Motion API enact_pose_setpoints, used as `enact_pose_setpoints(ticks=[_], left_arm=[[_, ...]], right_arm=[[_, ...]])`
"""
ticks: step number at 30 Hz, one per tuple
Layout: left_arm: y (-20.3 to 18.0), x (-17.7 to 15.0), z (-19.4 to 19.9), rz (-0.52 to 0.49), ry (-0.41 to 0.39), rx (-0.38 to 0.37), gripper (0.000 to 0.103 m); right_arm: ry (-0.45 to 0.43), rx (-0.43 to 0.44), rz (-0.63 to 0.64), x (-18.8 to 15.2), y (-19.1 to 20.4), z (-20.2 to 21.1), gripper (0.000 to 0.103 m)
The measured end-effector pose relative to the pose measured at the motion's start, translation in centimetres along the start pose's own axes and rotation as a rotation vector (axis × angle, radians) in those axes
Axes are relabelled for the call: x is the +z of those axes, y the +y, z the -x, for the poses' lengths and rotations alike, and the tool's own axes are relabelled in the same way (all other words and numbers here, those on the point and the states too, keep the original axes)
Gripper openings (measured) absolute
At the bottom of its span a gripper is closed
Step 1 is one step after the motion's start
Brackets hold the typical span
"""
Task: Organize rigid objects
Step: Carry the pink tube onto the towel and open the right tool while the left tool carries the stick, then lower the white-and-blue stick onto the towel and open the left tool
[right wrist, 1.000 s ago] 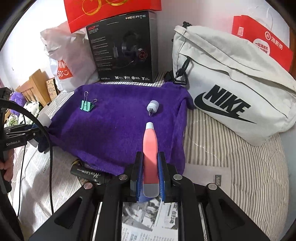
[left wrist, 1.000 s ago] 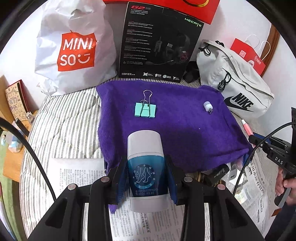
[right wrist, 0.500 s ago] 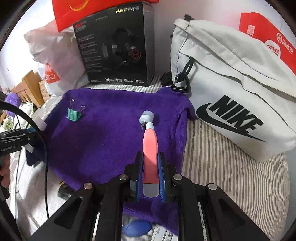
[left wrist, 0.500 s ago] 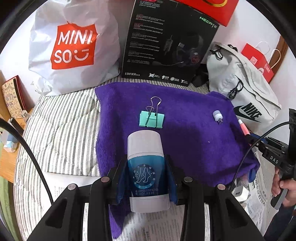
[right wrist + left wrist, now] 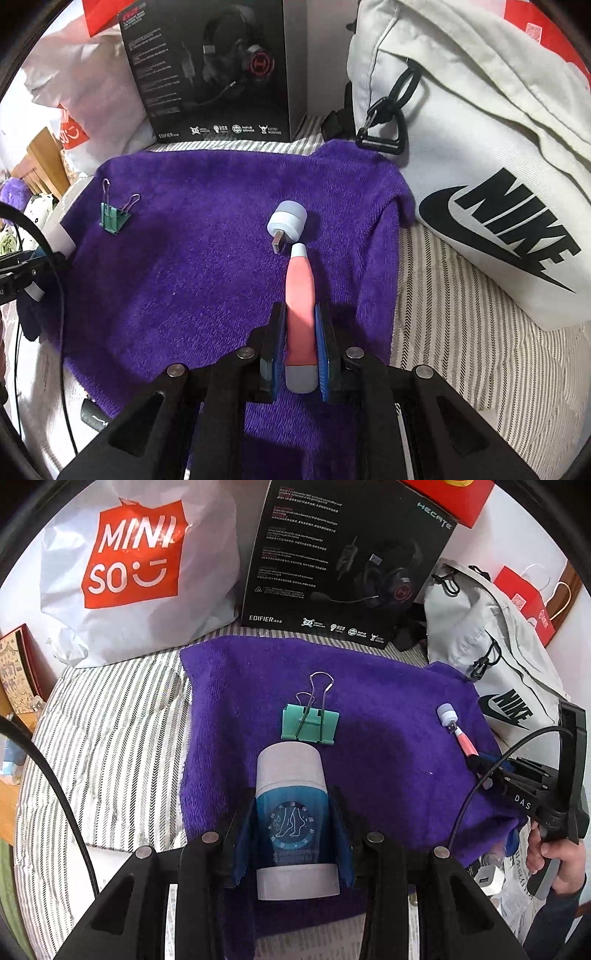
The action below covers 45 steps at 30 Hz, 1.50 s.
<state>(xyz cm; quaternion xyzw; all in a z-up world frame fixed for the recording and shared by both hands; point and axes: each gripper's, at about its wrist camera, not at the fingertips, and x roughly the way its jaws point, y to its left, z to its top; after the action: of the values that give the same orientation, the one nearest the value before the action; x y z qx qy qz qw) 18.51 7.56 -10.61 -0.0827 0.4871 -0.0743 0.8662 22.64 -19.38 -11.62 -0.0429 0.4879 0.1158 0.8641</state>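
Rigid objects, two in hand: white-and-blue tube [image 5: 293,812] clamped across its printed middle by left gripper [image 5: 293,823]; slim pink stick [image 5: 301,317] pinched by right gripper [image 5: 301,343], jaws as narrow as they go. Both hang over the near part of the purple towel [image 5: 388,709], pointing steeply down.

Already lying on towel: teal binder clip [image 5: 309,724], just beyond tube's cap; small white USB plug [image 5: 286,225], just off the stick's tip, nearly touching (contact not clear).

Judgement: placing phase, both items about to go down beside those two.

Risks:
- Tube is round, smooth; if released tilted on soft pile it could roll toward the towel's near edge and onto the newspaper [image 5: 517,890].
- Tube cap may nudge the clip's wire handles if lowered further fwd.
- Stick tip could shove the plug out of line, w/ so little gap.
- Right gripper's cable [image 5: 480,786] trails over towel; could snag or drag sth.
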Motion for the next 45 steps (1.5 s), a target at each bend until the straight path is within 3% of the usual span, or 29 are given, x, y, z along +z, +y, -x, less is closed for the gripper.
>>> enact_pose_setpoints(ticks=[25,28,32,40,45], left_arm=[[-1.9,0.8,-2.9,-0.118,0.038,0.109,0.036],[-1.8,0.6,-2.8,-0.118,0.044,0.110,0.037],[-1.7,0.0,-2.4,-0.119,0.056,0.114,0.040],[-2.0,-1.1,-1.3,-0.112,0.068,0.111,0.044],[-3.3,-1.8,1.8,-0.129,0.018,0.103,0.047]], right_arm=[[0.001,-0.002,0.036,0.1,0.4,-0.2,0.017],[0.006,0.014,0.031,0.1,0.3,-0.1,0.020],[-0.010,0.006,0.031,-0.2,0.3,0.9,0.036],[-0.048,0.005,0.013,-1.0,0.2,3.6,0.039],[-0.077,0.028,-0.004,-2.4,-0.2,6.3,0.040]])
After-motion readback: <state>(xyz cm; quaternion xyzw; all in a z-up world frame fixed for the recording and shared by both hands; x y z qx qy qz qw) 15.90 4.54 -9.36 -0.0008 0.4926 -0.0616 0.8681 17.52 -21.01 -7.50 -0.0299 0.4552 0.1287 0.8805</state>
